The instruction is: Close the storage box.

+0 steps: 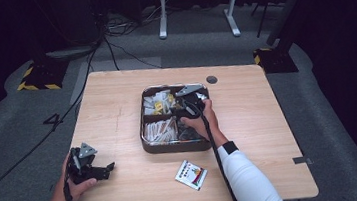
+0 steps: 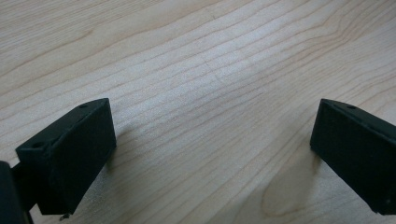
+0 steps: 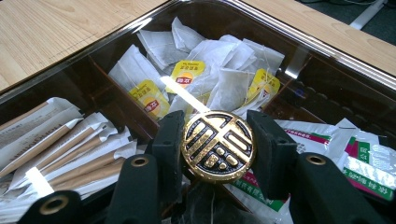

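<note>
- The right gripper (image 3: 218, 147) holds a round gold and black token (image 3: 218, 145) tight between its two black jaws — one jaw on each side.
- Just behind the token lie white tea bags (image 3: 219, 70) with yellow tags, in one part of a dark tray (image 1: 176, 147).
- To one side of the jaws are long paper sticks (image 3: 60, 144); to the other, green and white packets (image 3: 359, 158).
- The left gripper (image 2: 212, 154) is well apart from the tray, jaws wide with nothing in them, over the bare wooden table (image 2: 196, 70).
- Between both grippers, nearer the person, lies a small packet (image 1: 191, 174).
</note>
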`<control>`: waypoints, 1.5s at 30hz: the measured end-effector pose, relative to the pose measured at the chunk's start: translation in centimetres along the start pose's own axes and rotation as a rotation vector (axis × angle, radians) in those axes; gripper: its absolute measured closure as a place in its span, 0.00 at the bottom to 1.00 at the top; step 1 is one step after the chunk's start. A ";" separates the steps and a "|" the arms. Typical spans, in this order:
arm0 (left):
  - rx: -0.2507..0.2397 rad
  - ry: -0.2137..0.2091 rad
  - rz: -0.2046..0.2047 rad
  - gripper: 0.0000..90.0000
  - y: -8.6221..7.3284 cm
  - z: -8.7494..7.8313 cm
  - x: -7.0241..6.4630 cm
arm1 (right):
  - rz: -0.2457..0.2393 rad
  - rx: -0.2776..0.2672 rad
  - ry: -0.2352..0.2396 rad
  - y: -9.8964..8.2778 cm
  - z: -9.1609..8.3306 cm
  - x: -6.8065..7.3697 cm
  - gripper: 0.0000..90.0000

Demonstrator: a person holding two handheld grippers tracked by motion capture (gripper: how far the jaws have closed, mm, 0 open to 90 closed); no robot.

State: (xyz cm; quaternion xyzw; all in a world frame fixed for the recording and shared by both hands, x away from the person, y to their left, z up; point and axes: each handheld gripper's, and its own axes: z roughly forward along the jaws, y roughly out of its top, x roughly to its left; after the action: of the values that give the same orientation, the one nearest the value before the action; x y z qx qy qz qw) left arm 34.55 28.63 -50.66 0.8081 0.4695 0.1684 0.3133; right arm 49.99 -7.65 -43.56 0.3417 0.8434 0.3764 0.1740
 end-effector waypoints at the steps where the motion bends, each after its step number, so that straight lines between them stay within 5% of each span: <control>1: 0.000 0.000 0.000 0.01 0.0 0.0 0.0 | -0.003 0.001 -0.001 0.0 0.0 0.0 0.66; 34: 0.000 0.000 0.000 0.01 0.0 0.0 0.0 | 0.014 0.004 0.012 -0.5 0.3 0.2 0.64; 45: 0.000 0.000 -0.001 0.01 0.0 0.0 0.0 | 0.017 0.008 0.012 -1.0 -0.3 -0.7 0.43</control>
State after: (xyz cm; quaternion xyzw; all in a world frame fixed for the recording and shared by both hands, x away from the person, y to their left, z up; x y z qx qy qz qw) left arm 34.55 28.62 -50.66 0.8080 0.4698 0.1683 0.3132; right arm 49.87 -8.75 -44.09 0.3473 0.8430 0.3764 0.1643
